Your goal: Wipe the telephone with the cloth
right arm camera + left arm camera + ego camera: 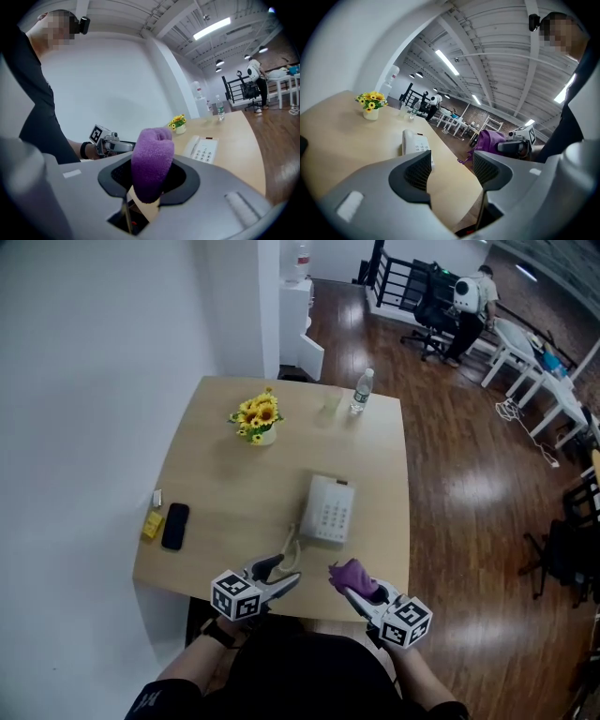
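A white telephone [328,510] lies near the front middle of the wooden table [216,484], its cord trailing toward the front edge. It also shows in the left gripper view as a telephone [415,143] and in the right gripper view as a telephone [202,149]. My right gripper [345,579] is shut on a folded purple cloth [354,575], held over the table's front edge, just right of the phone's near end. The cloth [151,164] fills the jaws. My left gripper [284,570] hovers open and empty by the cord, its pads [418,172] apart.
A pot of yellow flowers [258,421] stands at the back left. A water bottle [362,391] and a clear glass [331,403] stand at the far edge. A black phone [174,526] and a yellow block [152,524] lie at the left edge. A person stands by the far desks [525,362].
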The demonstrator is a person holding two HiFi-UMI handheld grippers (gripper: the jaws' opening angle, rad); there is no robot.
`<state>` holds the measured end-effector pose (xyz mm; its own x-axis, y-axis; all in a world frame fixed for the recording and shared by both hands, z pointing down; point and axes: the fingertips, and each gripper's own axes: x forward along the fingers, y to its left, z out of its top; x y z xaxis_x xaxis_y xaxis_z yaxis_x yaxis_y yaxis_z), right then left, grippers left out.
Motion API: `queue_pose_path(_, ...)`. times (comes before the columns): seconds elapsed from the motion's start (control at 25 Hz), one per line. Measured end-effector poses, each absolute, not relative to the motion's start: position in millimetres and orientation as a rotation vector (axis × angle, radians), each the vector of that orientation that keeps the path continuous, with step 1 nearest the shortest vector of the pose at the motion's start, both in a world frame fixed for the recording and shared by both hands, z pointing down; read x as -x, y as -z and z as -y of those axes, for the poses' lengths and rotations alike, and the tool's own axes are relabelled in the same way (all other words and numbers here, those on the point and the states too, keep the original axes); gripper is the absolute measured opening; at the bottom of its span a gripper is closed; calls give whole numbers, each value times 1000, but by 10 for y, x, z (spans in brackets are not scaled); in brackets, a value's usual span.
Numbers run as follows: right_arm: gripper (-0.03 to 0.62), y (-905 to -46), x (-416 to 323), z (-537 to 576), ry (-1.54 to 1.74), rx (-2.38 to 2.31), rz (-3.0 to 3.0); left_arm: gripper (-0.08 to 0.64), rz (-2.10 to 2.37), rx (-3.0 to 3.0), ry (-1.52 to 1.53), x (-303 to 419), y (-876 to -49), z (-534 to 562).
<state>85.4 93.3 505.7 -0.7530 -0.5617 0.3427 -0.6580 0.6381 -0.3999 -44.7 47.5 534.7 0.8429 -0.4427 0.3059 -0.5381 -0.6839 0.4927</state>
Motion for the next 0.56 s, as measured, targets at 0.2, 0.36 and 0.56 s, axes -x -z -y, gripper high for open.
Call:
queue_pose_path(0.2, 129, -5004, -1018, -1366, -709, -1005, 2694, 273, 667, -2455, -225, 121, -5303, -985)
queue_pose_path(0.36, 129, -4987, -1106, -1757, -721, -1000, 2713, 273, 660, -2467, -231, -22, -5254, -1373)
queue_pose_path(0.56, 129, -4919, -1193, -2178, -716, -1000, 2746, 273, 657, -2485, -247, -134, -5213, -1853)
